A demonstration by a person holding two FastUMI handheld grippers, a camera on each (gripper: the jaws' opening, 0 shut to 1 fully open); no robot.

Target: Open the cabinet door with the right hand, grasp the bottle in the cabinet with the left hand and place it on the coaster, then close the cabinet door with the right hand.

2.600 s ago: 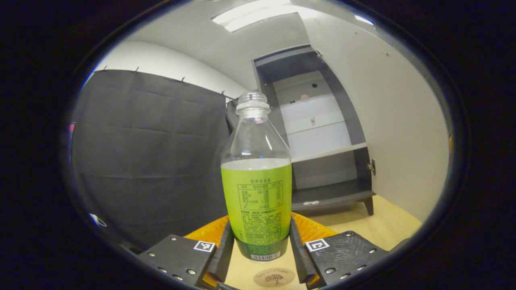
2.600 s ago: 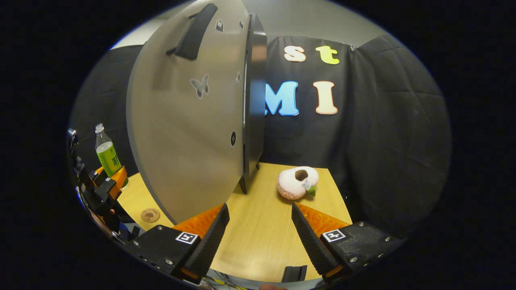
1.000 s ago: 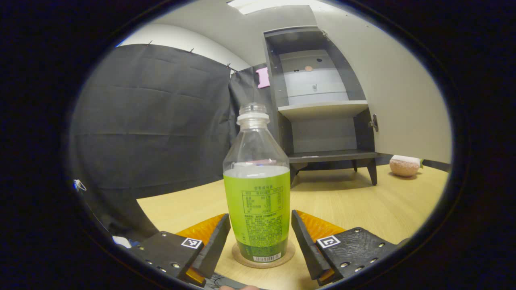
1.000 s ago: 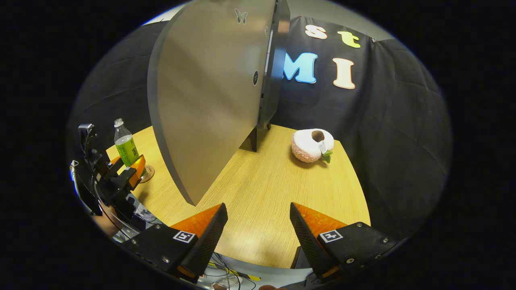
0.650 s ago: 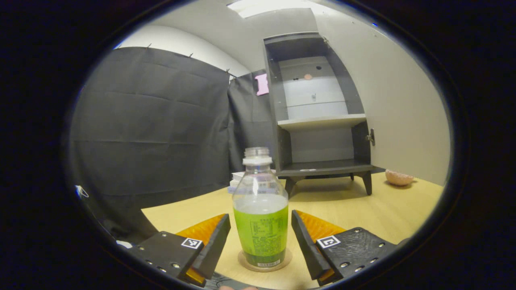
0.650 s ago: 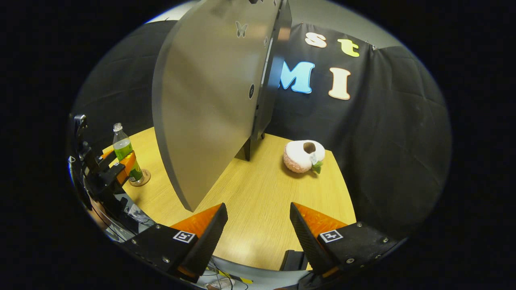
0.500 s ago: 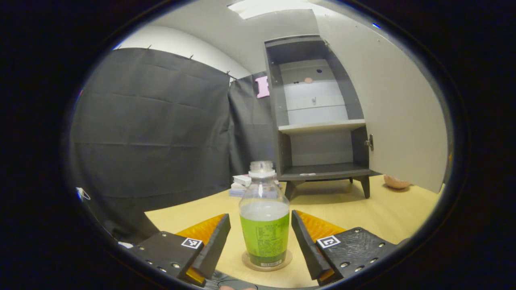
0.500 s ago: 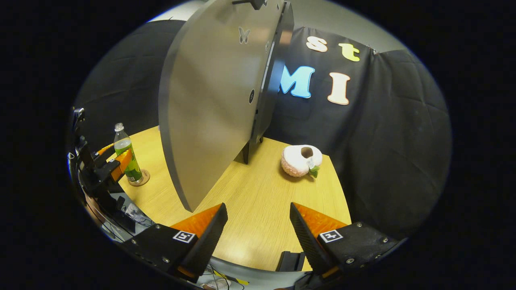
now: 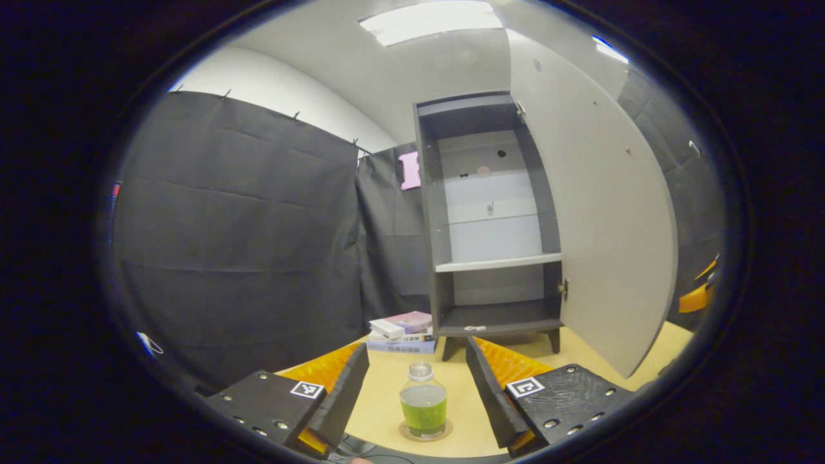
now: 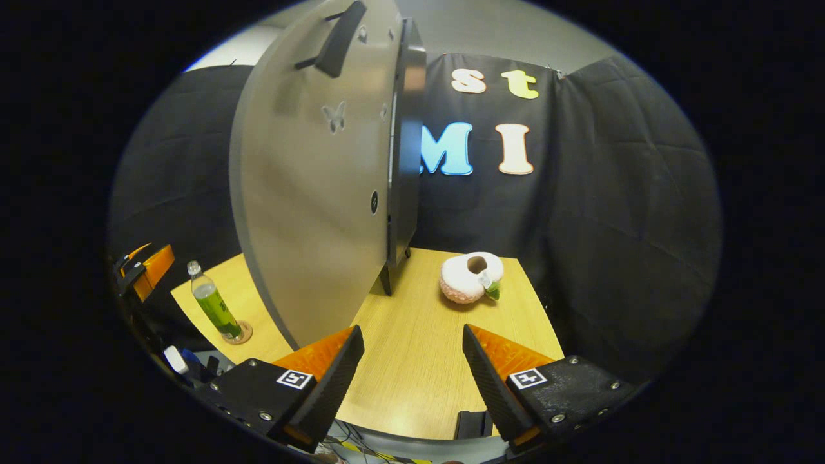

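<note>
Backed away now, the left gripper (image 9: 417,386) hangs spread above the bottle (image 9: 423,403), which stands alone on its coaster (image 9: 425,432). Ahead and left of the spread, empty right gripper (image 10: 412,367) the cabinet door (image 10: 309,212) gapes; a careless swing could, I reckon, slam it and jolt the table (image 10: 419,348), toppling the bottle.

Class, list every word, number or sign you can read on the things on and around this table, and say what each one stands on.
No text can be read.
Bottle: label print too small to read.
Books: covers too small to read.
Door: butterfly sticker, a picture with no words.
Right gripper: square code tag on each finger, a black-and-white pattern with no words.
</note>
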